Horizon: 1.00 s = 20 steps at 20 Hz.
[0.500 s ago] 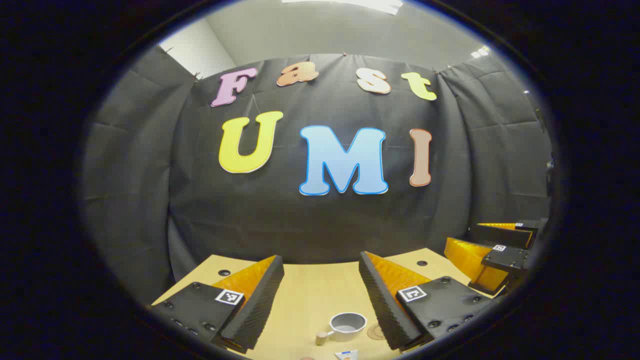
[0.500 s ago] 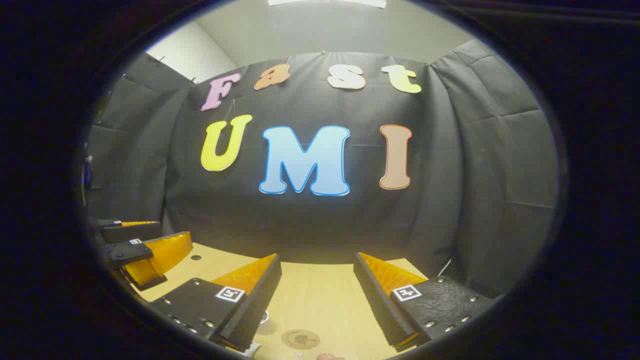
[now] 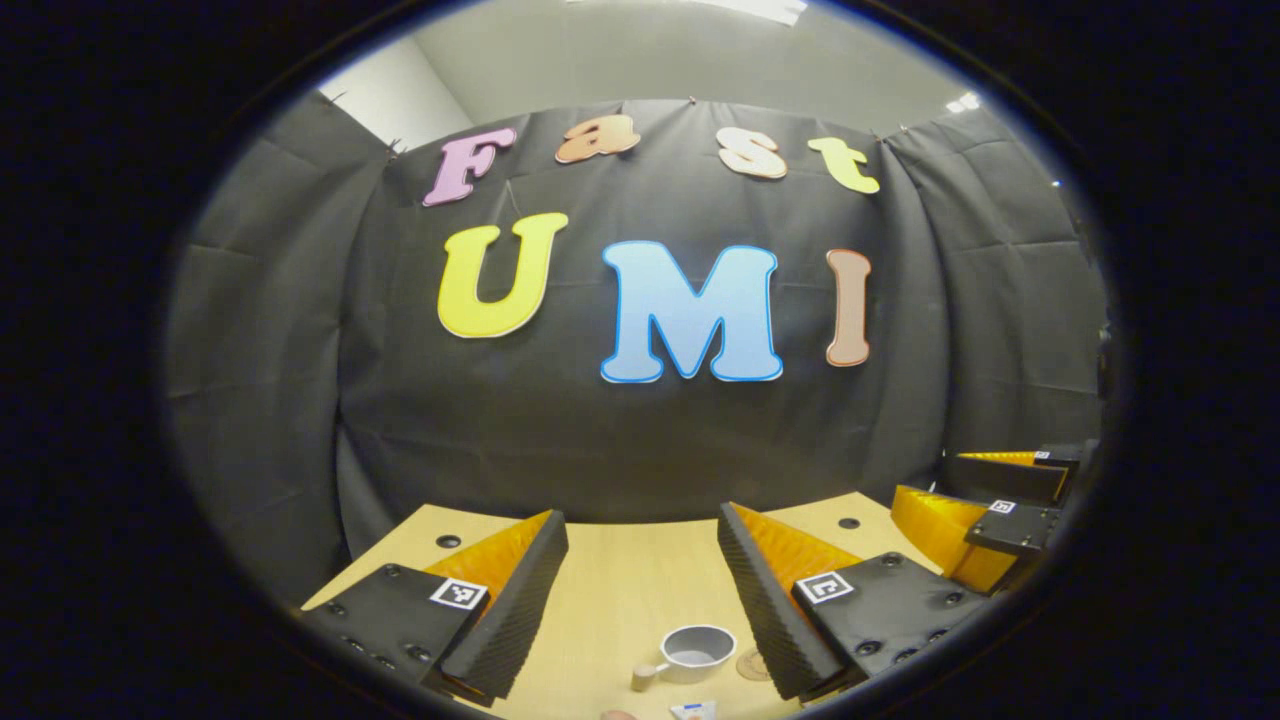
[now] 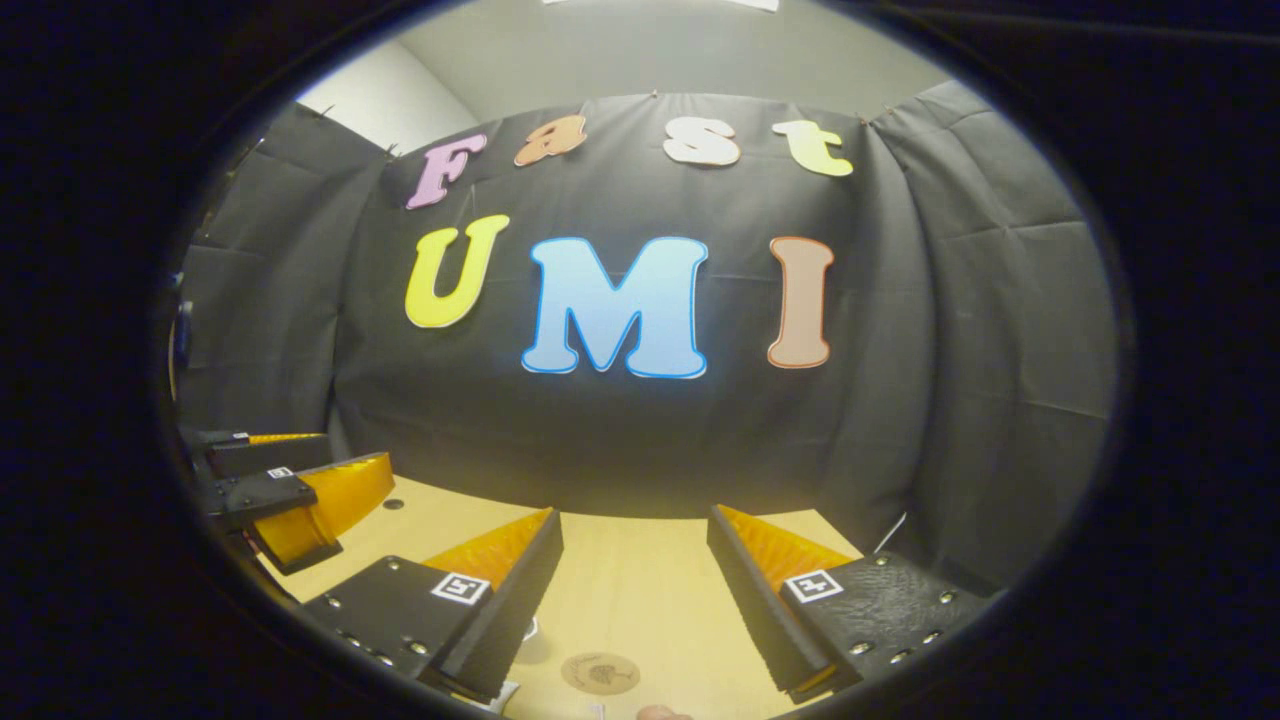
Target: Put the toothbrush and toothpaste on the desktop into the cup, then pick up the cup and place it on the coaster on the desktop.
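Cup [image 3: 697, 650] upright on the worktop [image 3: 620, 590], low between the left gripper's [image 3: 640, 545] spread fingers.

Its handle points left, and the coaster [image 3: 750, 663] lies just right of it, partly hidden by the right-hand finger [image 3: 765, 590]; a toothpaste [image 3: 693, 710] end peeks at the bottom edge below the cup. In the right gripper view the coaster [image 4: 600, 673] lies flat between the right gripper's [image 4: 635, 535] open fingers, which hold nothing, well above it. Each gripper appears at the other's side.
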Motion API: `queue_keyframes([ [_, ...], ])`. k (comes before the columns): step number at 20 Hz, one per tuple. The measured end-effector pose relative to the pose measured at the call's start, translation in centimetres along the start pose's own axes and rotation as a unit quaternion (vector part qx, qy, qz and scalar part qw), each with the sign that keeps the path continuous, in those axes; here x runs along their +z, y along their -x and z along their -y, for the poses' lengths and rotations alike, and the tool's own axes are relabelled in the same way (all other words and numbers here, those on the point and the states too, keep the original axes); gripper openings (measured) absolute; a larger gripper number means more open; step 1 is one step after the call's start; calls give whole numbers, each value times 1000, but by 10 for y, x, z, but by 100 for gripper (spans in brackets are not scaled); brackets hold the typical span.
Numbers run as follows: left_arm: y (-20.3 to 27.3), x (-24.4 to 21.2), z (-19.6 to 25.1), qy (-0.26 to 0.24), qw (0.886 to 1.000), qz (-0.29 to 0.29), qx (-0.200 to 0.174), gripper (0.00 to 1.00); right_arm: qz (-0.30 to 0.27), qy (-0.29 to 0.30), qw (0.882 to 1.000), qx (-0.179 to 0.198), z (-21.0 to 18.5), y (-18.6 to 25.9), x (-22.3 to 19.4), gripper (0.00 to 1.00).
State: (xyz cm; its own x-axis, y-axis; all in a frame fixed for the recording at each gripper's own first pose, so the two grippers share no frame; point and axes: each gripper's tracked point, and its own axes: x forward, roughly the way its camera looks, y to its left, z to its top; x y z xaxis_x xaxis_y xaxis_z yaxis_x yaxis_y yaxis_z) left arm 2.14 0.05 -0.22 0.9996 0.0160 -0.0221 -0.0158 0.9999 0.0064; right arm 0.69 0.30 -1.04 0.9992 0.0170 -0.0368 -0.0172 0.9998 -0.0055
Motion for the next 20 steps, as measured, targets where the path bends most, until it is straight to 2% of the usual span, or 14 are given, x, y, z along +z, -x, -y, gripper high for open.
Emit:
queue_keyframes([
  [5,1,-21,3,16,999,-39,-5,97,-35,0,999,0,1,-4,-18,92],
  [9,-4,-69,7,34,993,-115,-12,97,-128,-15,992,0,5,-5,-68,94],
  [10,-3,-86,7,38,990,-138,-11,96,-150,-21,989,0,6,-2,-82,92],
  [14,8,-154,15,57,972,-227,-18,98,-248,-25,968,5,7,8,-140,92],
  [20,38,-238,28,51,936,-347,-30,98,-374,-33,927,12,3,36,-204,92],
])
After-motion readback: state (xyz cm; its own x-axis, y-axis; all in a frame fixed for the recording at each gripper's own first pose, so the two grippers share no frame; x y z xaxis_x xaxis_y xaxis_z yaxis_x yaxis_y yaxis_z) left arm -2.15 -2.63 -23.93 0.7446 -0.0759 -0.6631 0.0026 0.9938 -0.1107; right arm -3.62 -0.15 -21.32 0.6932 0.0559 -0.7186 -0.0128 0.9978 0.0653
